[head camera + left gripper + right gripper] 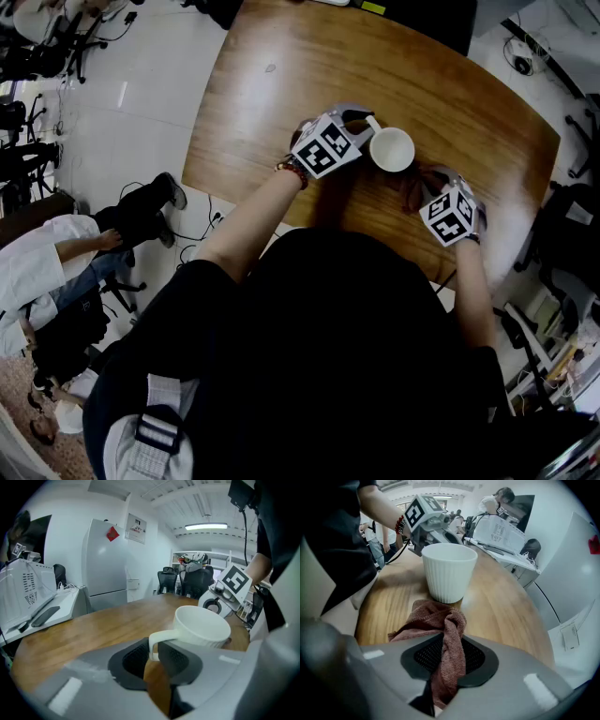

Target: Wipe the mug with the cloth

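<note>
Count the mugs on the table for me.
1. The white mug stands on the wooden table, its handle pinched in the left gripper, with the cloth in the right gripper beside it. No others visible.

White mug (392, 150) on the tabletop (281, 84) — left hand-held gripper (360, 119) at its handle, right hand-held gripper (424, 184) just beside, over a reddish cloth (411, 192).

In the head view, the brown wooden table (309, 66) is left bare from 10 to 3 o'clock of the white ribbed ceramic mug (391, 150). At 9 o'clock passage is blocked by the left gripper (157, 654), clamped on the handle (157, 639). At 5 o'clock it is blocked by the right gripper (447, 656) and its pinched reddish-brown terry cloth (440, 616).
</note>
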{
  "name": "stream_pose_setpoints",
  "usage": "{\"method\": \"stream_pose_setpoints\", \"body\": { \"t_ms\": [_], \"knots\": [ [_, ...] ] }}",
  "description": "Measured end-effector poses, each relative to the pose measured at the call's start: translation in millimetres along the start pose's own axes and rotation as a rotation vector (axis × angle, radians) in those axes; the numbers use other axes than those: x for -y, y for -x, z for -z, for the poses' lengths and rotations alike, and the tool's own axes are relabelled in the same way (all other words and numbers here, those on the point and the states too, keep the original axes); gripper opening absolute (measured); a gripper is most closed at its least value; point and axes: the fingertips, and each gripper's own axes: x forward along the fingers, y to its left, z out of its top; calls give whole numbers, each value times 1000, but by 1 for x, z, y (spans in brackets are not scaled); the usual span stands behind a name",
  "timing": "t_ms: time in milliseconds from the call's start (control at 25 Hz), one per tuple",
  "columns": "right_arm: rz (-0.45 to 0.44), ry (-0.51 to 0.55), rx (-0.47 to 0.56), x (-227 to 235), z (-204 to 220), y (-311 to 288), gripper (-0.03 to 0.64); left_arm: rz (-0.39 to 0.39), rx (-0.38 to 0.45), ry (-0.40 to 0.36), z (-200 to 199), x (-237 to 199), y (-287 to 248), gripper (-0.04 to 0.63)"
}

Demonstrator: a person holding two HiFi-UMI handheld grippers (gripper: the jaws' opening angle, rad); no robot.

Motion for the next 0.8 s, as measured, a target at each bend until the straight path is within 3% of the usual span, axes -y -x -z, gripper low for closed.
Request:
{"method": "stream_pose_setpoints", "body": {
  "t_ms": [200,400,520,800],
  "knots": [
    [9,-82,7,-1,2,9,58,54,9,-43,-13,22,-1,61],
    [47,-175,154,14,-13,53,54,58,65,-11,-22,28,2,61],
    [89,-155,222,40,-22,83,54,61,81,0,-29,25,-2,55],
    [116,-55,270,72,-47,100,52,66,43,-10,-25,18,-14,31]
  ]
}}
